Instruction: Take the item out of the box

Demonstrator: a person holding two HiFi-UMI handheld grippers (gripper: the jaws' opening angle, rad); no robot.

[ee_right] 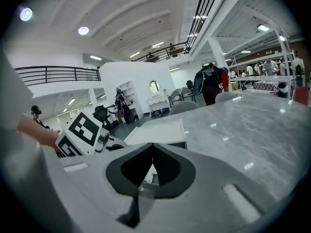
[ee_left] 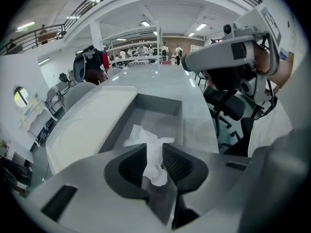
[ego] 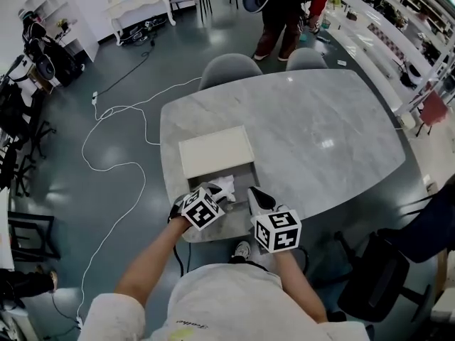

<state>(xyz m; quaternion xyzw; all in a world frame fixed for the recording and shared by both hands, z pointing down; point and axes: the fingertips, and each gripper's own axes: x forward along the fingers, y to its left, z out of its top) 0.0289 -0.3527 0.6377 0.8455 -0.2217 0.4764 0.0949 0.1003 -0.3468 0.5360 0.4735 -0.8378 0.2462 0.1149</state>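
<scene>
A flat grey box point(ego: 243, 174) lies near the front edge of the marble table point(ego: 320, 126), its white lid point(ego: 215, 151) slid back off it. In the left gripper view the box's grey inside point(ee_left: 155, 116) shows open, the lid point(ee_left: 90, 123) to its left. My left gripper point(ego: 213, 192) point(ee_left: 154, 164) is shut on a crumpled white paper point(ee_left: 146, 142) point(ego: 225, 185), held just above the box's near end. My right gripper point(ego: 257, 196) point(ee_right: 152, 149) sits shut beside the box's right side, holding nothing I can see. The left gripper's marker cube point(ee_right: 80, 132) shows at its left.
Two grey chairs point(ego: 229, 68) point(ego: 306, 59) stand at the table's far side, with a person point(ego: 284, 13) beyond them. A black office chair point(ego: 377, 275) is at my right. White cable point(ego: 114, 163) loops over the floor on the left.
</scene>
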